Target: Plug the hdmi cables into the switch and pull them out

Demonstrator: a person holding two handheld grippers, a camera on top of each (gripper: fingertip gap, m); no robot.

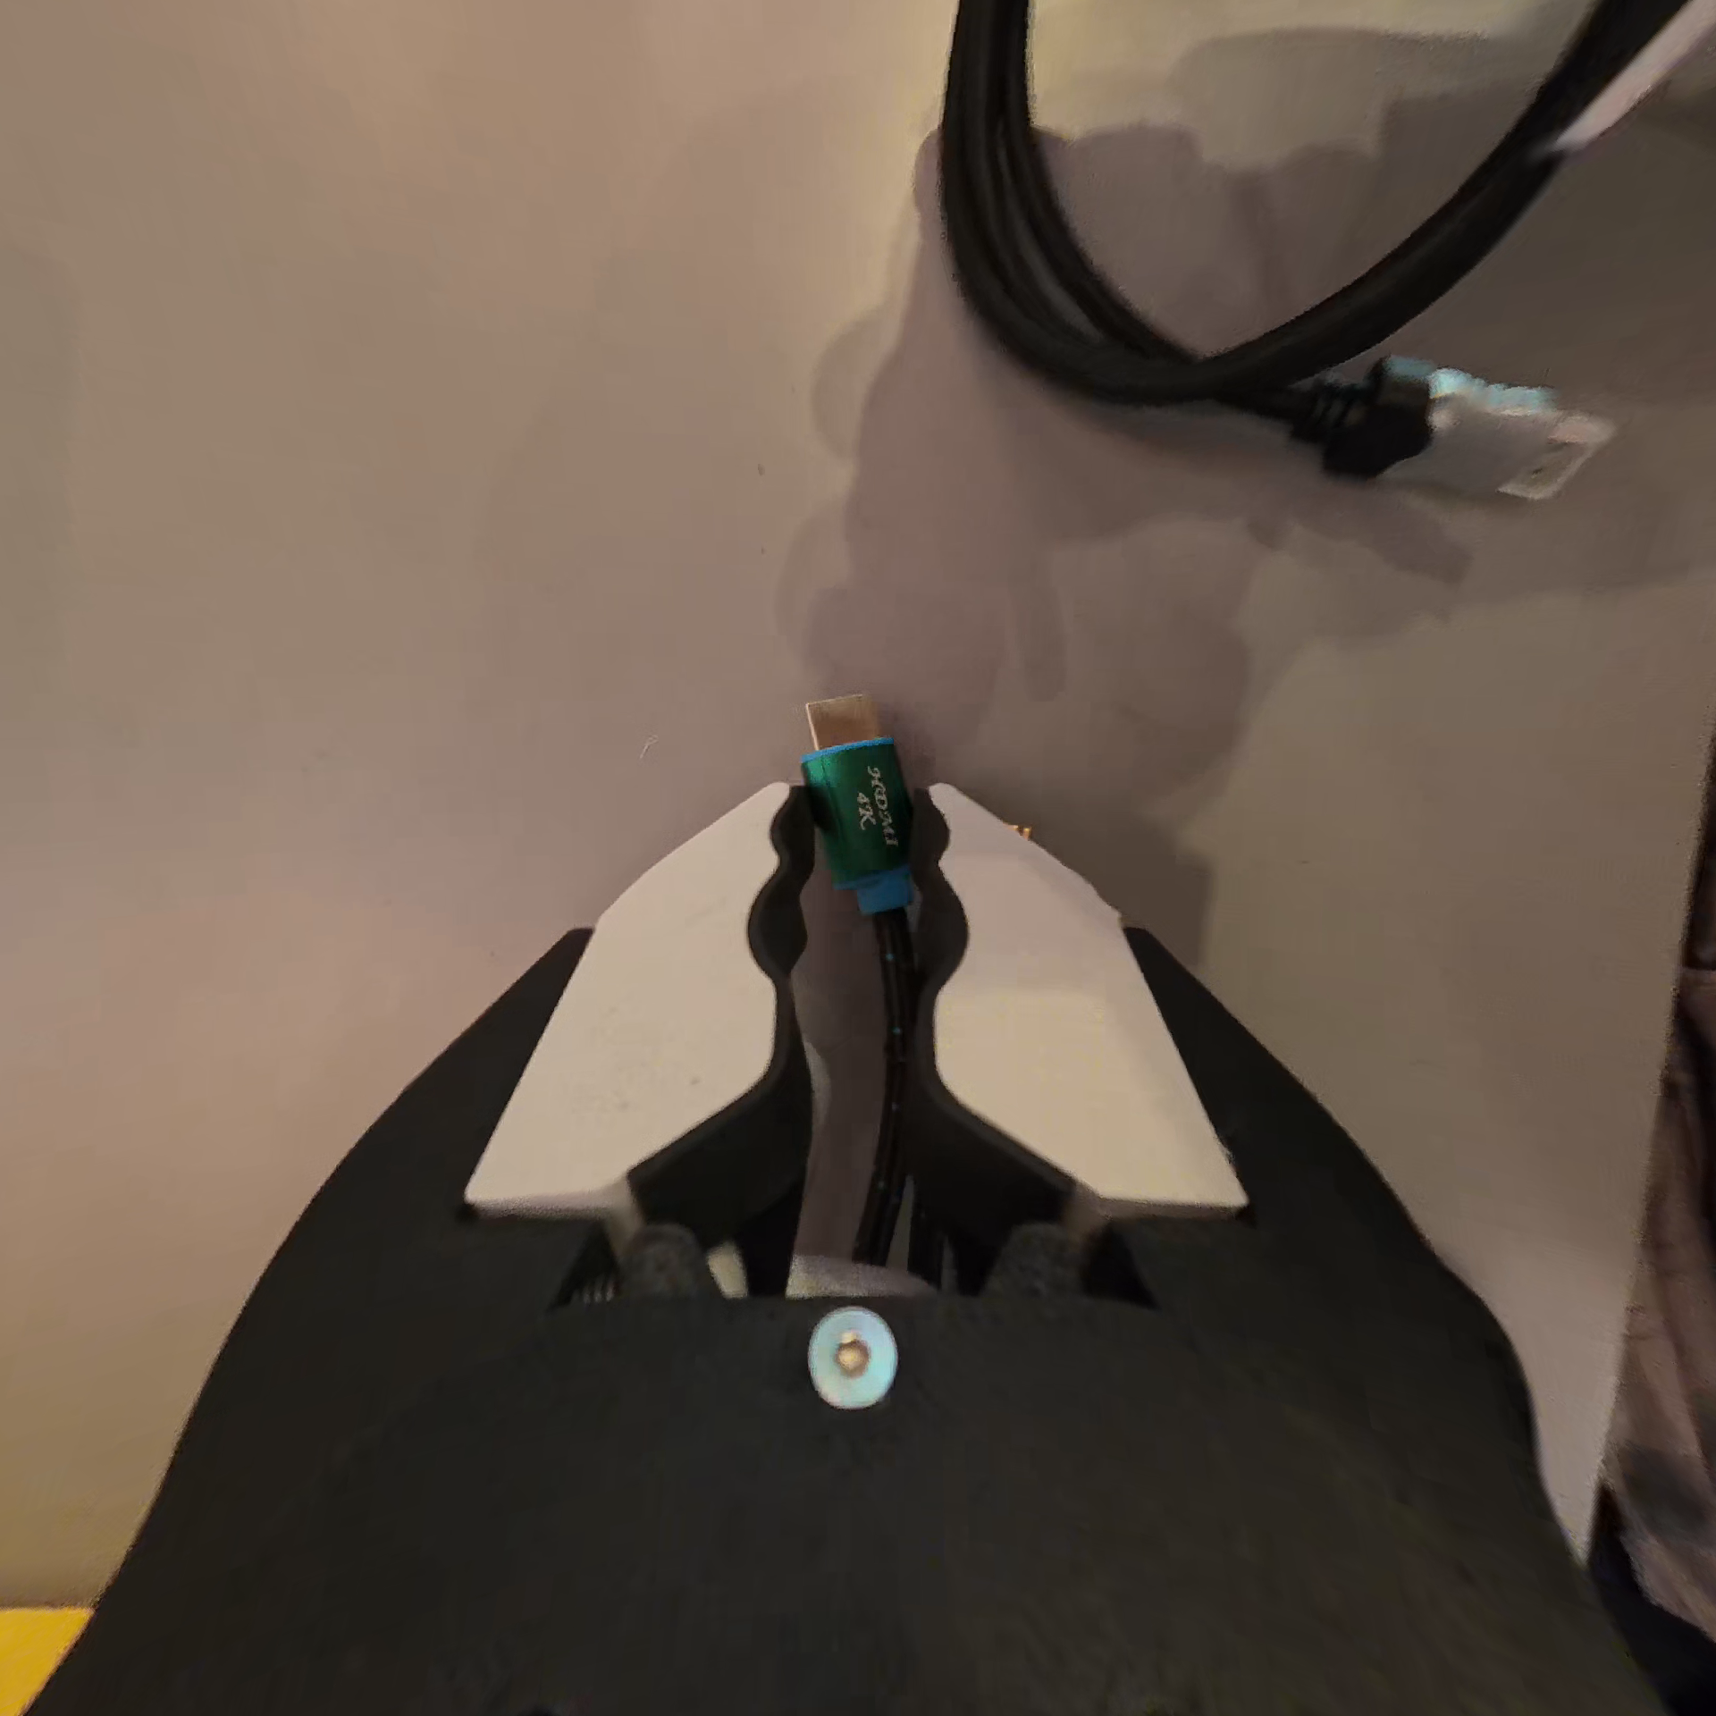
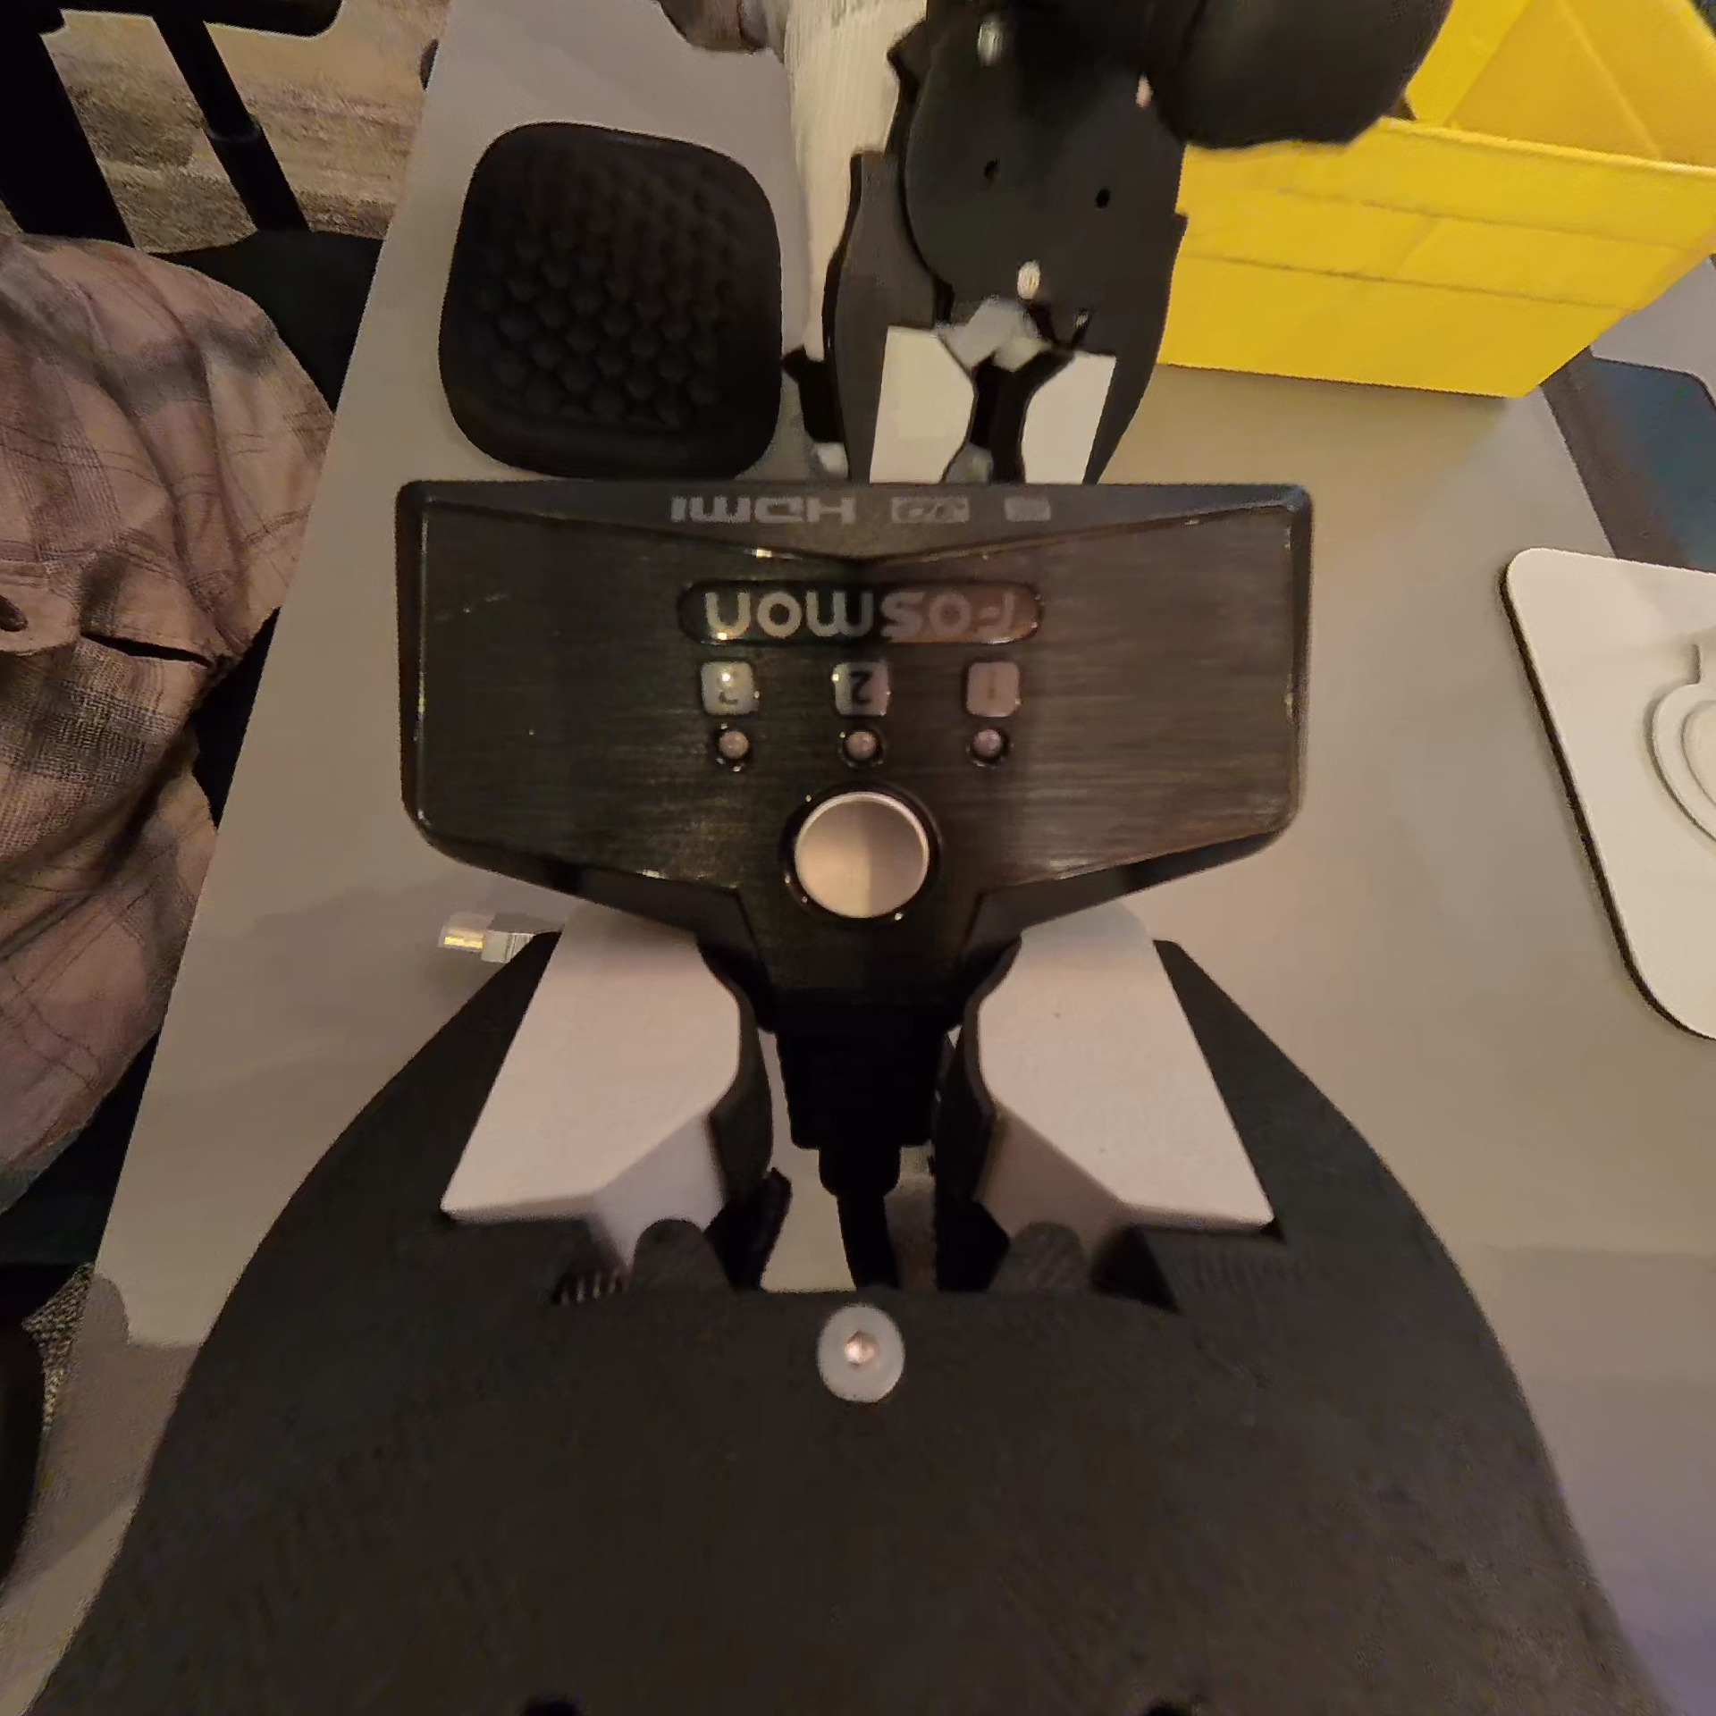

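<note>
My left gripper (image 1: 859,803) is shut on a green HDMI plug (image 1: 850,826) with a blue collar. Its metal tip sticks out past the fingertips, and its black braided cable (image 1: 891,1068) runs back between the fingers. My right gripper (image 2: 859,994) is shut on the narrow rear end of the black HDMI switch (image 2: 854,669), which lies flat on the grey table. In the right wrist view the left gripper (image 2: 989,436) stands just beyond the switch's far edge. The green plug and the switch's ports are hidden there.
A second black cable with a silver plug (image 1: 1486,427) lies at the upper right of the left wrist view. A silver plug tip (image 2: 487,933) lies by my right gripper. A black textured pad (image 2: 613,297), a yellow bin (image 2: 1439,232) and a white mat (image 2: 1625,743) surround the switch. A person's plaid clothing (image 2: 121,604) is at the left. The left gripper's tips are roughly 11 cm from the right gripper's.
</note>
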